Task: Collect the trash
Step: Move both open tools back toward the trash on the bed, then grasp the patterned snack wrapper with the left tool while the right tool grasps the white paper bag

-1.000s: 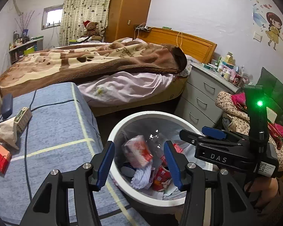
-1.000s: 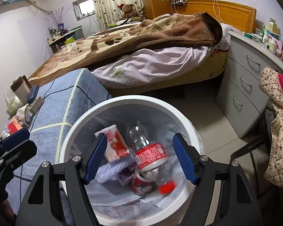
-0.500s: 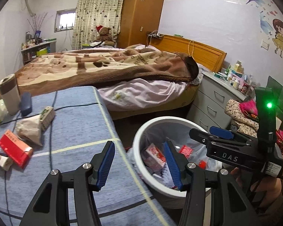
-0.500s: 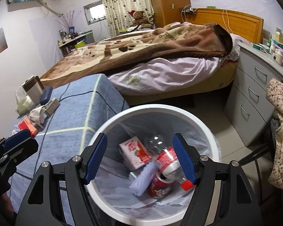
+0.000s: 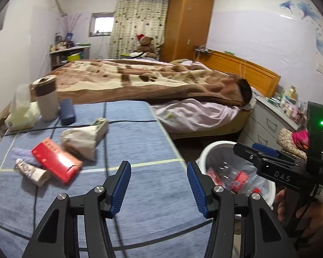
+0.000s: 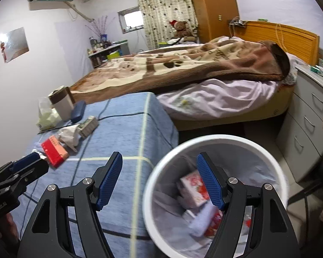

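Left gripper: jaws spread, nothing betw., over blue table. Right gripper: jaws spread, empty, over bin rim. Trash on table, far left: red box, crumpled bag, tube. Bin right of table, part-filled.

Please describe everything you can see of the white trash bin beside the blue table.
The bin is round, white and looks like plastic, with a thick rim and a thin clear liner inside. It stands upright on the floor, close against the corner of the table, between it and the grey drawers. It is open, with no lid, and partly filled: a red and white carton, a clear bottle with a red label and blurred scraps lie inside. Neither gripper touches it.
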A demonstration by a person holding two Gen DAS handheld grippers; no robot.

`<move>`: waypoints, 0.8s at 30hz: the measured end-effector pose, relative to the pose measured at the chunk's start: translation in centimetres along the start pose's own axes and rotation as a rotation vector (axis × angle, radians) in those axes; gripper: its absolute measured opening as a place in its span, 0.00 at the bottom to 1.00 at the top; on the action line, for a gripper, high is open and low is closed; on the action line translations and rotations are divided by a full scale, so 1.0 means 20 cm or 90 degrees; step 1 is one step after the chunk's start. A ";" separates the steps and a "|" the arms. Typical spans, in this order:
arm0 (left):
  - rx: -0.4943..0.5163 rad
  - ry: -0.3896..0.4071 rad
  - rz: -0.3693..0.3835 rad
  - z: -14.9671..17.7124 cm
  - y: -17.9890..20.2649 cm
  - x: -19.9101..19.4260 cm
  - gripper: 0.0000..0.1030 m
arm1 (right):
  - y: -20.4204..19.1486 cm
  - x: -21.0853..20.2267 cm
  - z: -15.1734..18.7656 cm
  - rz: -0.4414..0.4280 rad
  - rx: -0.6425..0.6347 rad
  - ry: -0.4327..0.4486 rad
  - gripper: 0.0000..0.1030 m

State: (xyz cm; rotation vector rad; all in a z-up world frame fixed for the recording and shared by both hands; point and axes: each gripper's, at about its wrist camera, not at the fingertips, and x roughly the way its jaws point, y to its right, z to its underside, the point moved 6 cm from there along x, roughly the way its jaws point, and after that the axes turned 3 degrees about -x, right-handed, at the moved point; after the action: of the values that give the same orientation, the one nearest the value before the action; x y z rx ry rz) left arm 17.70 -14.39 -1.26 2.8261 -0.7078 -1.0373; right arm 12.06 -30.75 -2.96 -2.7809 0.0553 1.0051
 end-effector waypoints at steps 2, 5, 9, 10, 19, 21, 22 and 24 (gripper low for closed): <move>-0.014 0.003 -0.013 0.00 -0.08 -0.01 0.52 | -0.04 0.02 -0.01 -0.005 -0.010 0.000 0.71; -0.031 0.006 -0.033 0.00 -0.19 -0.03 0.53 | -0.10 0.06 -0.02 -0.017 -0.020 0.000 0.71; -0.051 0.011 -0.063 -0.01 -0.33 -0.05 0.53 | -0.19 0.11 -0.03 -0.040 -0.037 -0.003 0.71; -0.057 0.013 -0.075 -0.01 -0.38 -0.06 0.53 | -0.22 0.12 -0.03 -0.044 -0.044 -0.003 0.71; -0.117 0.015 -0.134 0.00 -0.72 -0.08 0.54 | -0.43 0.23 -0.07 -0.089 -0.093 -0.014 0.71; -0.122 0.013 -0.144 0.01 -0.77 -0.08 0.54 | -0.48 0.26 -0.08 -0.094 -0.106 -0.017 0.71; -0.128 0.011 -0.155 0.01 -0.82 -0.08 0.54 | -0.50 0.27 -0.08 -0.098 -0.112 -0.019 0.71; -0.138 0.007 -0.163 0.02 -0.88 -0.08 0.54 | -0.55 0.30 -0.09 -0.105 -0.123 -0.021 0.71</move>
State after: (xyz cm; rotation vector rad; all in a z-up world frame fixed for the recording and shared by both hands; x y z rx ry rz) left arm 23.37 2.11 -4.07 2.7766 -0.2171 -1.0562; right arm 18.84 -20.16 -3.76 -2.8797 -0.2853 1.0654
